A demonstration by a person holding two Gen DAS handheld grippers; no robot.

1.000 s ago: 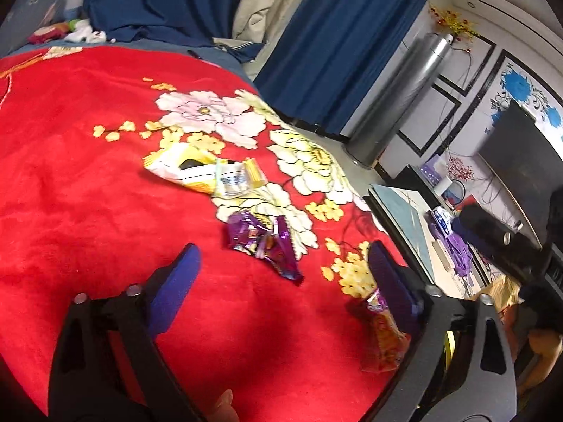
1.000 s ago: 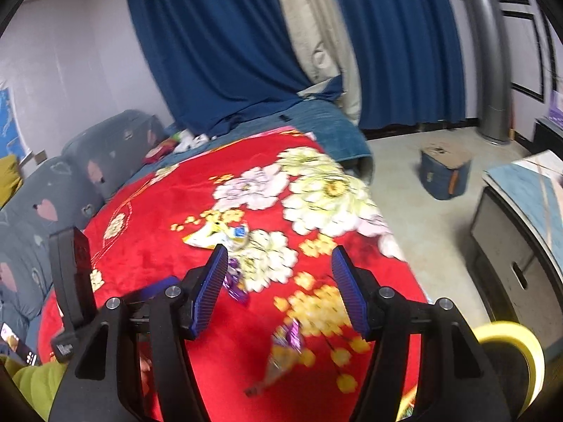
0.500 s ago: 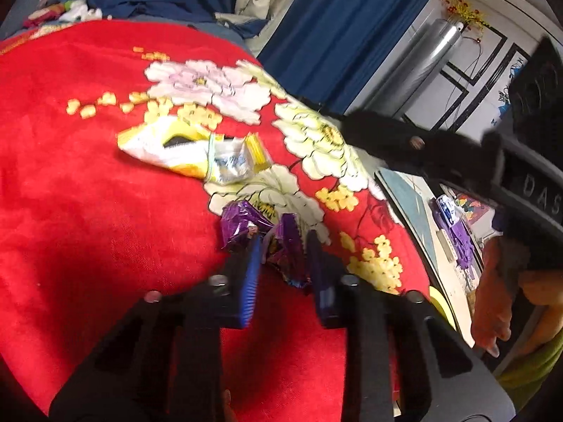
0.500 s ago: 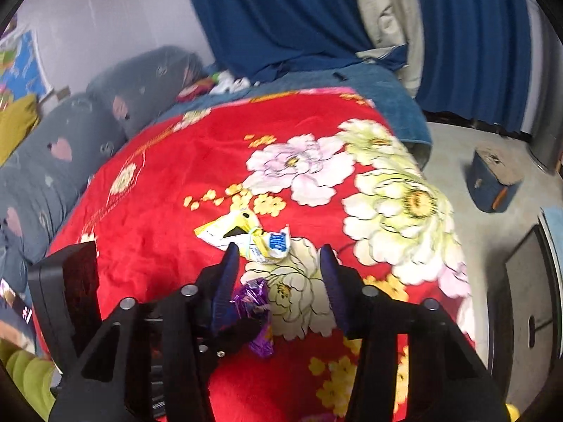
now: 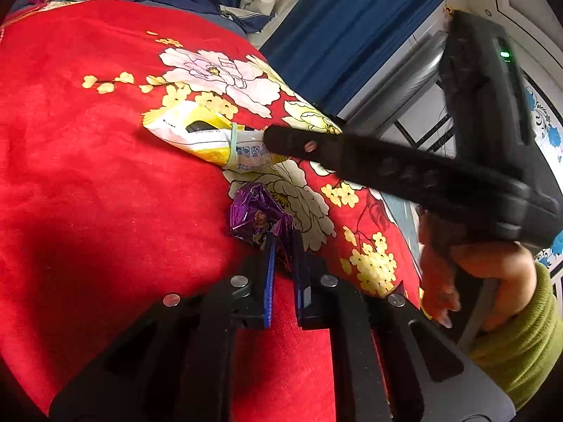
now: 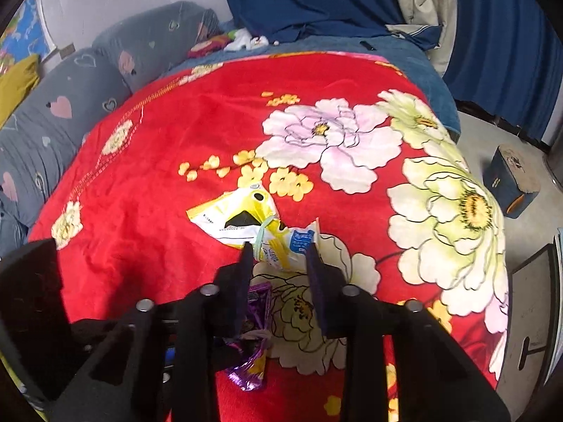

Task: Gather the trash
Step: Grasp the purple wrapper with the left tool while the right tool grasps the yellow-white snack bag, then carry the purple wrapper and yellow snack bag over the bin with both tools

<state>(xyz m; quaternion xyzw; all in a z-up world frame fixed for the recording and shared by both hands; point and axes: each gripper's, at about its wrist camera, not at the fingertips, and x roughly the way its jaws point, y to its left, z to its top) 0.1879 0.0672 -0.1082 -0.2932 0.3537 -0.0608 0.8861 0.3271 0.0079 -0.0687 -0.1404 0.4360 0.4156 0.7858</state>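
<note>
Purple wrapper: crinkled foil, near weightless, soft, slick; lying on the red blanket toward the bed's near edge, clenched at its near end by the left gripper. Best pinched at a bunched fold, not flat foil, or likely to slide out. Yellow bag: light, limp plastic, cinched with a band, just beyond the purple one. Right gripper straddling the twisted neck, fingers just now closing, not yet pressing; neck probably the firmest hold.
</note>
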